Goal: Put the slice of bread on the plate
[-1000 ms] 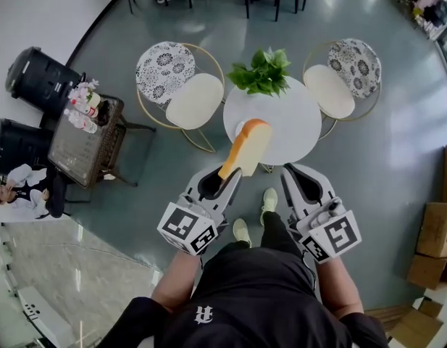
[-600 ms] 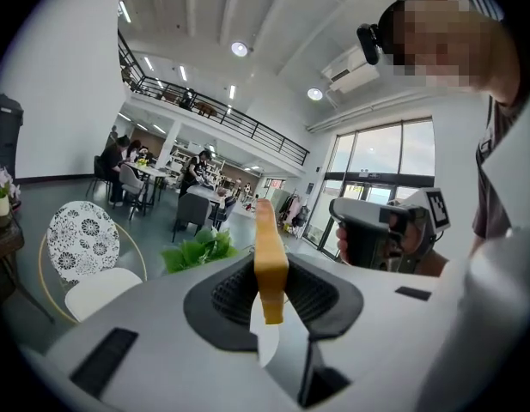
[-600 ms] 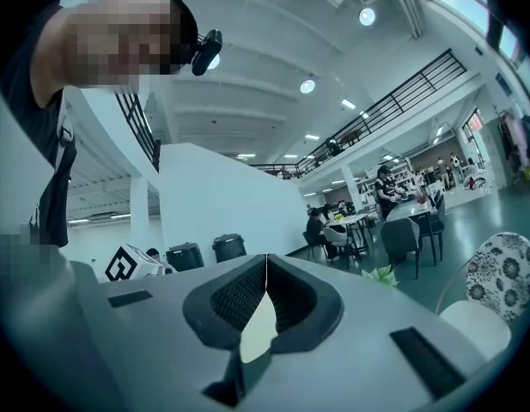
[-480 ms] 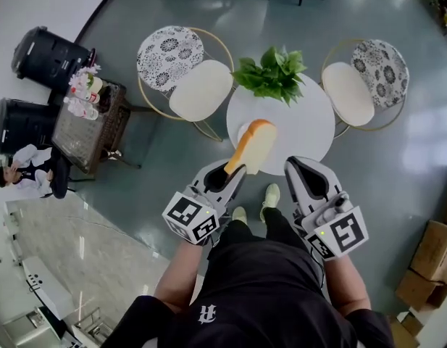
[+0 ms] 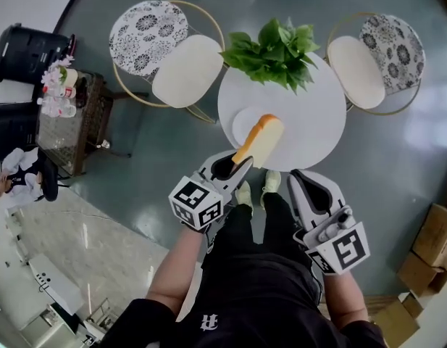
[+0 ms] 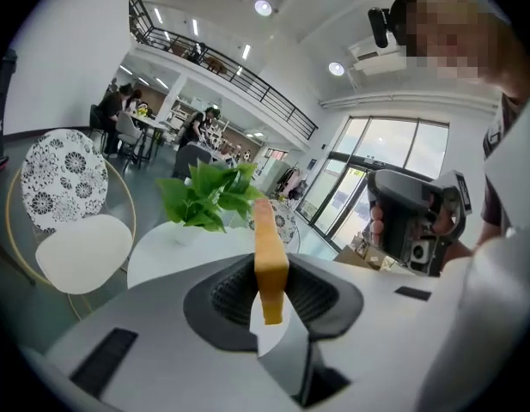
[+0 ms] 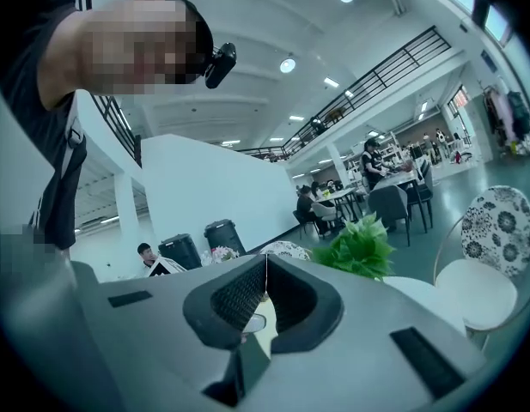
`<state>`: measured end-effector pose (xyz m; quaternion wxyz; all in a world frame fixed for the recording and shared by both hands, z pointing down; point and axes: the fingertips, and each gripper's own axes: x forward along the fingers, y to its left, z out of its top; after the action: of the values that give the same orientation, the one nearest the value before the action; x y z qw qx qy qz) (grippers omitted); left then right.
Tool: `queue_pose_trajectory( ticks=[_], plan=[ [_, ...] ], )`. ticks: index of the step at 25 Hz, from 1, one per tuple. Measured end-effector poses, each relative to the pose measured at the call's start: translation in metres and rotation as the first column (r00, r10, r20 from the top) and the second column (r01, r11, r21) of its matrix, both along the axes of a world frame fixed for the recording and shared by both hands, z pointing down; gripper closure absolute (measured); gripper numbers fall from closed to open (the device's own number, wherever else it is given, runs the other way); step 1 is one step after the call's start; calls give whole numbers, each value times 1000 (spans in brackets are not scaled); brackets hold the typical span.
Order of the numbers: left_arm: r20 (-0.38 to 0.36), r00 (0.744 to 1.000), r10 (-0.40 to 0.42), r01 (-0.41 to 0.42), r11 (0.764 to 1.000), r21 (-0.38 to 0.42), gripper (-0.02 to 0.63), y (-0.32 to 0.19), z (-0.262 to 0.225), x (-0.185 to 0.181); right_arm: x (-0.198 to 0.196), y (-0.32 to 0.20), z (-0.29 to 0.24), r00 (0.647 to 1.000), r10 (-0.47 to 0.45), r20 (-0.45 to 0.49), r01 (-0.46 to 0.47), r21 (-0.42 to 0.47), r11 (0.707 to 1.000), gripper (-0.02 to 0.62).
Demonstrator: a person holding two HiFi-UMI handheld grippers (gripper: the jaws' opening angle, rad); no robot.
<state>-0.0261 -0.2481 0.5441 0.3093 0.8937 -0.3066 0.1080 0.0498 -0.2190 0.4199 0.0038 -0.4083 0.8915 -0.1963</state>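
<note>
Bread [image 5: 261, 139] sits gripped at its lower end between the jaws of the left gripper [image 5: 240, 167]. In the head view it overlaps the plate [image 5: 243, 122] on the table [image 5: 314, 133]. The right gripper [image 5: 304, 183] is closed with nothing in it, beside the table edge. A plant [image 5: 274, 46] stands beyond the plate.

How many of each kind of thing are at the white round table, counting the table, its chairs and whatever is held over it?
Table: 1
Chairs: 2
Plant: 1
Plate: 1
Slice of bread, held by the left gripper: 1
Total: 6
</note>
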Motion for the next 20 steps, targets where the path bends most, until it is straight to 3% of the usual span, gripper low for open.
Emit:
queue_pose_trajectory(
  ticks=[8, 20],
  plan=[
    [29, 997, 73, -70, 993, -96, 514, -21, 106, 2, -3, -7, 85, 997, 71, -7, -71, -55, 996, 592],
    [44, 994, 105, -97, 983, -157, 514, -38, 169, 9, -17, -31, 135, 997, 67, -26, -68, -31, 997, 592]
  ],
)
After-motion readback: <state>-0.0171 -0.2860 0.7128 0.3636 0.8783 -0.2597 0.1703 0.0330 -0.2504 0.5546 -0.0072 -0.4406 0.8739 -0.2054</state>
